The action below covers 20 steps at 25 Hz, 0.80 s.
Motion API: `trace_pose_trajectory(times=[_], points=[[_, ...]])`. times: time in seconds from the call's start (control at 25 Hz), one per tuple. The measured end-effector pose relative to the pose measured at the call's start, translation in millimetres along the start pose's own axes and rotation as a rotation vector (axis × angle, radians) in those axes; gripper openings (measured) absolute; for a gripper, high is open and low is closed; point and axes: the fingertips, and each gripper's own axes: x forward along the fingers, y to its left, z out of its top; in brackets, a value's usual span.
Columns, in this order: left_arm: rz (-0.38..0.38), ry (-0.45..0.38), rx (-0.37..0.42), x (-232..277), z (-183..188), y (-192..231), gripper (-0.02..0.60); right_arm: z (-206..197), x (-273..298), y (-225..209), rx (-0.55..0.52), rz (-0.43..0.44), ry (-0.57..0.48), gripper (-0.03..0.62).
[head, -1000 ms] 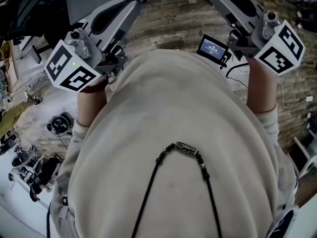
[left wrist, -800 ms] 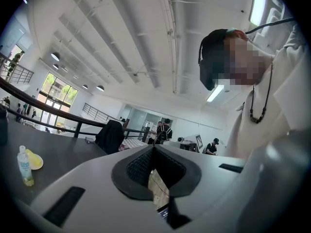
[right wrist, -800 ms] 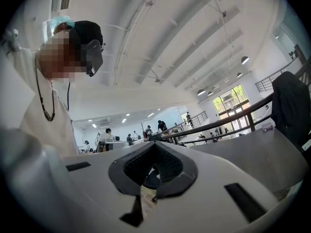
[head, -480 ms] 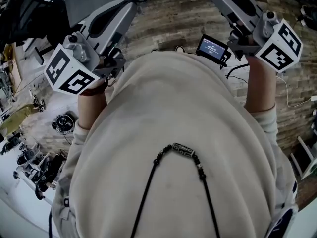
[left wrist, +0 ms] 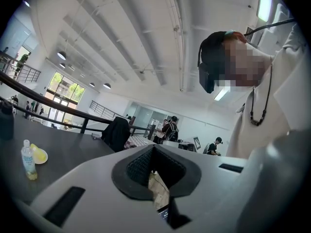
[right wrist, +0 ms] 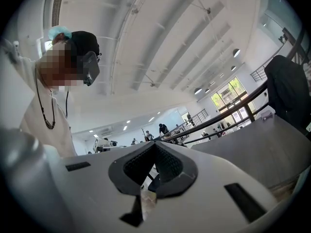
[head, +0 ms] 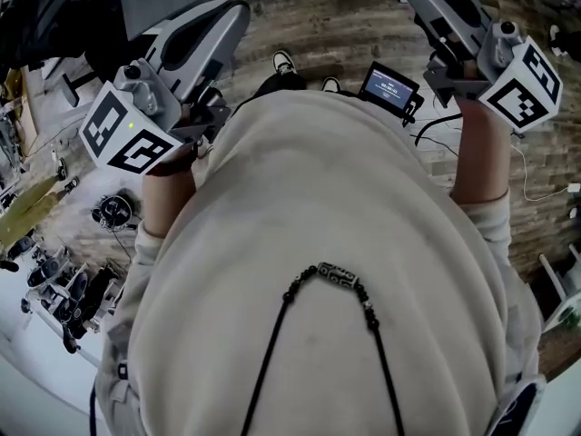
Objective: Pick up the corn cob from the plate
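Plate (left wrist: 43,157), bottle (left wrist: 27,155) — left gripper view only

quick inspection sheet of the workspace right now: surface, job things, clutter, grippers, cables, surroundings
surface: dark table, far off in the left gripper view
job's things: plate holding something yellow, likely the corn cob; too small to confirm
clutter: bottle next to the plate
grippers: left gripper and right gripper both shut, empty, raised beside the person's chest
cables: black cable running from small screen
surroundings: wood-plank floor; people in the distance
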Motion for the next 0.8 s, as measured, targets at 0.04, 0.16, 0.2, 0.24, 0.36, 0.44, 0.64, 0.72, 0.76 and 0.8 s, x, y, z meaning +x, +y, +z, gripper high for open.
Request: trace_pose_trajectory(times=[0.04, 0.16, 0.2, 0.24, 0.36, 0.44, 0.64, 0.72, 0.76, 0.8], points=[[0.000, 0.000, -0.003, 0, -2, 2, 0.000, -1, 1, -1, -0.005, -0.001, 0.004, 0.015], [-0.009, 0.000, -0.009, -4, -7, 3, -0.001, -3, 1, 1, -0.025, -0.010, 0.011, 0.015], [-0.015, -0.001, -0.007, -6, -6, 3, 0.000, -2, -1, 4, -0.028, -0.014, 0.006, 0.015], [-0.022, -0.003, -0.002, -6, -3, 2, 0.000, 0, -3, 5, -0.028, -0.018, -0.002, 0.015], [-0.051, -0.016, 0.018, -2, 8, 2, 0.000, 6, -4, 10, -0.042, -0.033, -0.011, 0.015], [-0.070, -0.021, 0.024, 2, 11, 3, 0.000, 9, -4, 11, -0.055, -0.041, -0.006, 0.015], [-0.112, -0.005, 0.030, 11, 15, 6, 0.000, 21, -4, 9, -0.061, -0.066, -0.033, 0.015], [-0.130, 0.000, 0.036, 13, 17, 7, 0.000, 23, -3, 10, -0.062, -0.077, -0.044, 0.015], [-0.141, 0.000, 0.039, 14, 18, 7, 0.000, 22, -4, 11, -0.065, -0.083, -0.046, 0.015], [-0.153, -0.001, 0.044, 15, 18, 7, 0.000, 21, -4, 12, -0.069, -0.090, -0.048, 0.015]])
